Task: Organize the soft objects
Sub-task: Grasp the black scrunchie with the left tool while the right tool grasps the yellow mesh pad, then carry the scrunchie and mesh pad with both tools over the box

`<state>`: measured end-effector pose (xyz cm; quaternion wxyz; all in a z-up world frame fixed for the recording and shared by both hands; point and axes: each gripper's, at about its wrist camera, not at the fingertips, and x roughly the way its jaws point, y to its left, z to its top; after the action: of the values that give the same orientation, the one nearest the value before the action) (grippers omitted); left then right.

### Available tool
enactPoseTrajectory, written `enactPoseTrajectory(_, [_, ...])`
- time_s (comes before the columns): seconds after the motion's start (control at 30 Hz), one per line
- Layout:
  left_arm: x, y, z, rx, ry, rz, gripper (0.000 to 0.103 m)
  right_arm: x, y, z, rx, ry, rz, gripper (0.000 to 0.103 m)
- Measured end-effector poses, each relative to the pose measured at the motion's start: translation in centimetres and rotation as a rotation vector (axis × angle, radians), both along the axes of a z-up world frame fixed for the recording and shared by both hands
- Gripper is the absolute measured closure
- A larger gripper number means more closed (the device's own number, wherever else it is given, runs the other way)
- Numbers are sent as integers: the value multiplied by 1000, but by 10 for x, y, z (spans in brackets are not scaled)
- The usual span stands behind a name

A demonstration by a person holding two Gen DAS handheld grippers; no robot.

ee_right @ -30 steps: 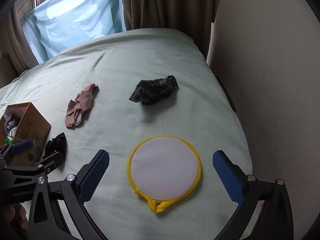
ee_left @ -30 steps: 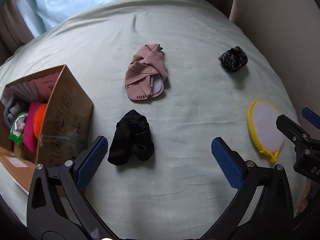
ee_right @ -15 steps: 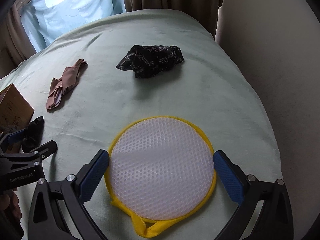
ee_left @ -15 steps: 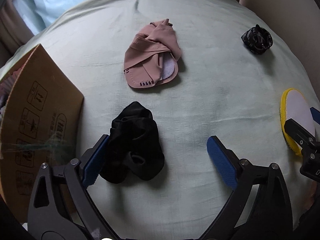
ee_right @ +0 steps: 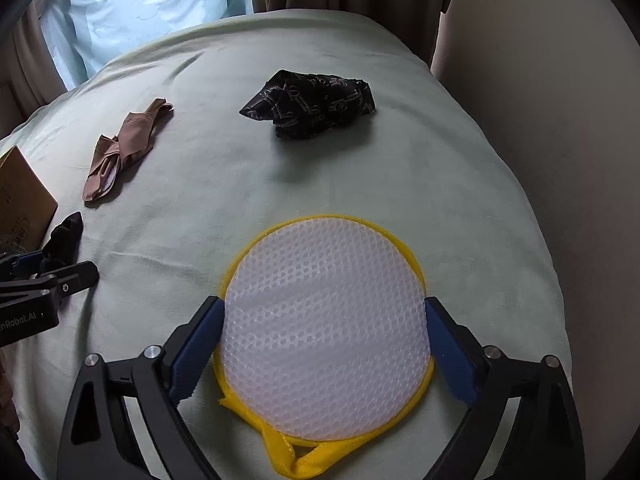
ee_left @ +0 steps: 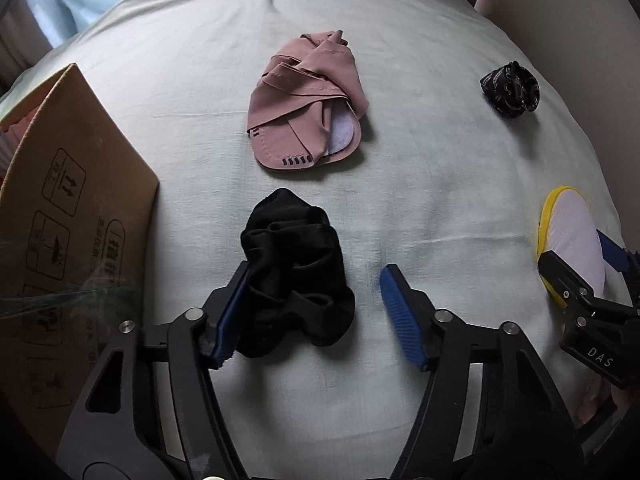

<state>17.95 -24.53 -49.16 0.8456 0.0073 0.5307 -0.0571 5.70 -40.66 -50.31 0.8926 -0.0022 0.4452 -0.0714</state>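
A crumpled black sock [ee_left: 294, 276] lies on the pale green bed. My left gripper [ee_left: 316, 312] is open around it; its left pad touches the sock, its right pad stands clear. A round white mesh pad with a yellow rim [ee_right: 324, 330] lies near the bed's right side. My right gripper [ee_right: 324, 344] is open around it, with both pads against its sides. A pink folded cloth [ee_left: 308, 108] and a black patterned cloth [ee_right: 312, 104] lie farther back. The mesh pad also shows in the left wrist view [ee_left: 572, 236].
A cardboard box [ee_left: 68, 248] stands at the left, close to the black sock. A beige wall [ee_right: 560, 120] runs along the bed's right edge. Curtains and a window [ee_right: 140, 12] are behind the bed.
Both grippers moved forward and down. The left now straddles the black sock and has narrowed. The right has closed in on the mesh pad, whose sides now meet the pads.
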Motion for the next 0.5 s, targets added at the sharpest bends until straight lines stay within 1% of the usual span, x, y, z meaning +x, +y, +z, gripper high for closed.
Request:
enactPoseTrajectory(0.03, [1,1,1,-5,1,3,56,0,1,0,-1,1,1,14])
enactPoseTrajectory(0.07, [1,2,2,-9,2,5,64,0,3,1,-3,2,3,16])
enactPoseTrajectory(0.1, [1,3,3,-10,4,7,69,-1,5,1,-4,2,6,21])
enactPoseTrajectory(0.13, [2,5,4,-11,6,9,71,-1,7,2,-3,2,10,26])
enactPoseTrajectory(0.17, [0,5,5,-14,9,10,75,-2,9,3,-1,2,14,30])
enactPoseTrajectory(0.2, [1,6,6,-14,10,11,78,-3,11,4,0,2,19,36])
enactPoseTrajectory(0.23, [0,7,7,-14,10,11,79,-4,13,5,-1,3,26,43])
enactPoseTrajectory(0.33, [-2,9,10,-16,6,7,83,-5,18,10,-2,8,37,55])
enactPoseTrajectory(0.43, [-6,9,15,-18,2,-4,84,-8,18,18,20,-2,26,58])
enactPoseTrajectory(0.5, [-9,9,20,-22,-3,-8,84,-11,20,26,16,-17,16,59])
